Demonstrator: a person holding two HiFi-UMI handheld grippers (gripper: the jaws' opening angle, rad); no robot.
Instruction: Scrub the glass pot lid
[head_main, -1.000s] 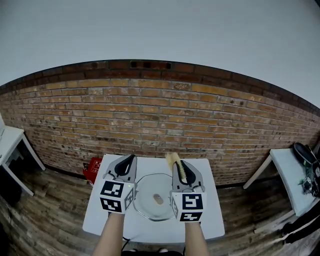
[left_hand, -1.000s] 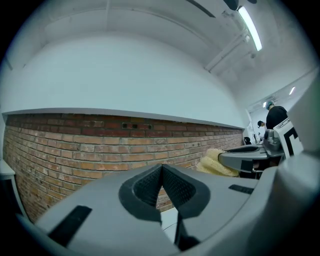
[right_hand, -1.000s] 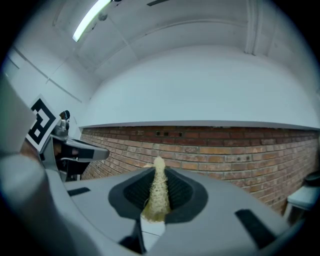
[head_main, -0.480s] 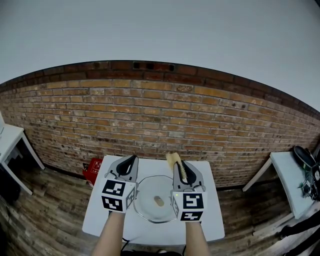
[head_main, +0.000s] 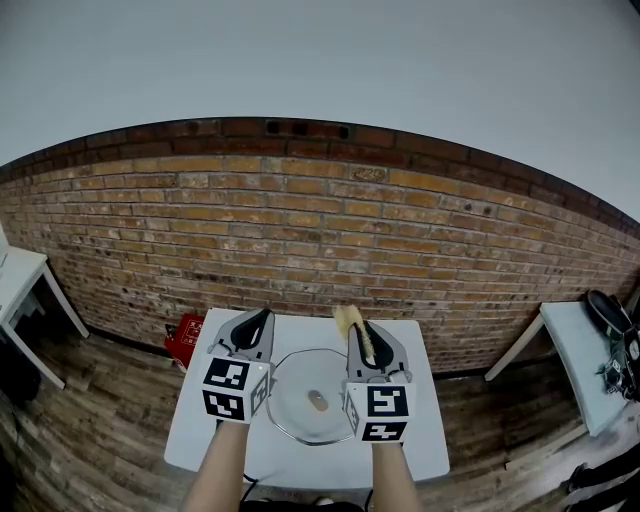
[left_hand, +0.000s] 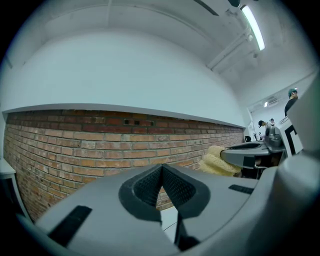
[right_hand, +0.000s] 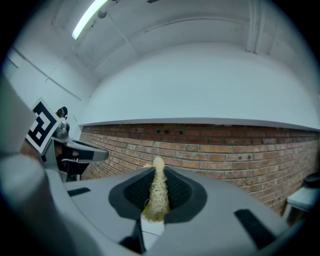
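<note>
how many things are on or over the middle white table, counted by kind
glass pot lid: 1
yellow scrubber: 1
grippers: 2 (left gripper shut and empty, right gripper shut on the yellow scrubber)
total: 4

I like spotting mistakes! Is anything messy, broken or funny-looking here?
Nothing stands out. The glass lid lies knob up on the white table, and the right gripper pinches a yellow scrubber. No spills or cracks show.
</note>
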